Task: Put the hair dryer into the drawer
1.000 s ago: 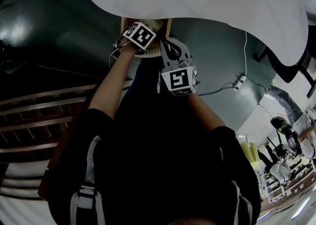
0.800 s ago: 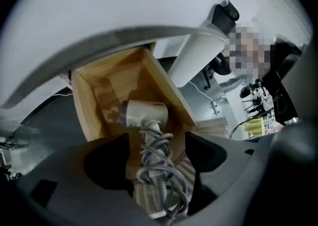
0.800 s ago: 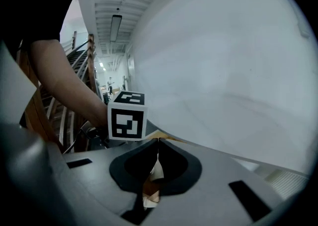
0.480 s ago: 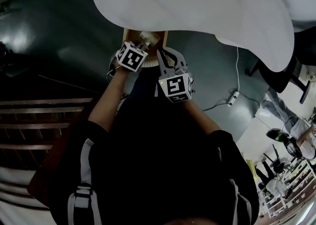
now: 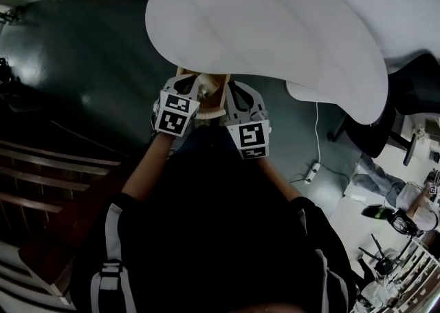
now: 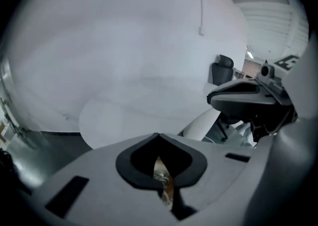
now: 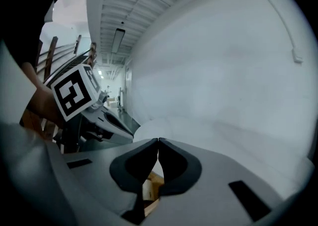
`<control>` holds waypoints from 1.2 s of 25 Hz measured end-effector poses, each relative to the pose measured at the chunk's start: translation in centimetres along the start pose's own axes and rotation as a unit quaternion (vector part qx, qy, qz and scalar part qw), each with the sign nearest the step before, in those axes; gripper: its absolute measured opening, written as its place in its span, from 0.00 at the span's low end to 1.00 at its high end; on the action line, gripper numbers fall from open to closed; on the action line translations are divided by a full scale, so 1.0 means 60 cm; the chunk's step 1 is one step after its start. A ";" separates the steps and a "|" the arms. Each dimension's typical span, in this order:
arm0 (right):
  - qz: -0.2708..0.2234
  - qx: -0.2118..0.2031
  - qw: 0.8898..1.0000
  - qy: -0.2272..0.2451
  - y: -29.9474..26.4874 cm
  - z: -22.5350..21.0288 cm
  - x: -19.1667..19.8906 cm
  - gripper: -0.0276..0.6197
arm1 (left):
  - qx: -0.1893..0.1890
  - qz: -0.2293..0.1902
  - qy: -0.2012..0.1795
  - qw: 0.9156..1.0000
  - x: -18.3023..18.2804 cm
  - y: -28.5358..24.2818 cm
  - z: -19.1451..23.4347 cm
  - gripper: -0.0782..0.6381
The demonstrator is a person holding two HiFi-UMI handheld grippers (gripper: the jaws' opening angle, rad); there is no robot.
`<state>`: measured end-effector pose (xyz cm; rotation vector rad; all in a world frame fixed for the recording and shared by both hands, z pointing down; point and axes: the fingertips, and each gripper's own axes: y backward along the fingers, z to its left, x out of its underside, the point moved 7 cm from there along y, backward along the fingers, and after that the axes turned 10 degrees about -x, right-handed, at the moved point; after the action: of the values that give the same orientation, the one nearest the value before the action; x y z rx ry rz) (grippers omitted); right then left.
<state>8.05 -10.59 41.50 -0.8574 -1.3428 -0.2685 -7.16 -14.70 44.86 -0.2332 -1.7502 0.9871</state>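
The left hand-held gripper (image 5: 184, 82) and the right hand-held gripper (image 5: 237, 90) both have their jaws pressed together on nothing, side by side at the edge of the white table (image 5: 275, 23). Below and between them, a pale shape, seemingly the hair dryer (image 5: 209, 113), lies crosswise in the open wooden drawer (image 5: 217, 91), about equally near each.

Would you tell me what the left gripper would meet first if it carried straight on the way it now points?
Most likely the white table. Its pale surface lies directly beyond the tips of the left gripper, and nothing else shows in that line, though depth is hard to judge here.
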 end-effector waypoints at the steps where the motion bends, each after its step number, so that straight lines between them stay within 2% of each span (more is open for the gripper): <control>1: -0.007 0.010 1.000 0.009 0.008 -0.003 -0.012 0.08 | -0.002 -0.020 0.016 1.000 -0.010 0.014 0.003 0.12; 3: -0.034 0.026 0.999 0.016 0.026 -0.005 -0.040 0.08 | -0.011 -0.061 0.042 0.997 -0.030 0.047 0.006 0.12; 6: -0.075 0.048 0.996 0.013 0.050 -0.007 -0.085 0.08 | -0.033 -0.136 0.044 0.989 -0.066 0.097 0.011 0.12; 10: -0.117 0.077 0.990 0.018 0.085 -0.014 -0.141 0.08 | -0.061 -0.234 0.036 0.970 -0.123 0.165 0.013 0.12; 15: -0.163 0.097 0.982 0.023 0.126 -0.007 -0.188 0.08 | -0.075 -0.304 0.047 0.949 -0.166 0.232 0.012 0.12; 19: -0.180 0.105 0.978 0.028 0.151 -0.004 -0.208 0.08 | -0.079 -0.335 0.058 0.937 -0.181 0.268 0.004 0.12; 22: -0.188 0.111 0.975 0.031 0.162 -0.002 -0.214 0.08 | -0.077 -0.346 0.061 0.933 -0.183 0.283 -0.001 0.12; 30: -0.183 0.108 0.977 0.031 0.164 0.002 -0.207 0.08 | -0.076 -0.342 0.064 0.934 -0.171 0.280 -0.006 0.12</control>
<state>11.03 -7.52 26.26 -0.4124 -1.4368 -0.4239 -7.57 -9.74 25.81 0.2099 -1.6097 0.3218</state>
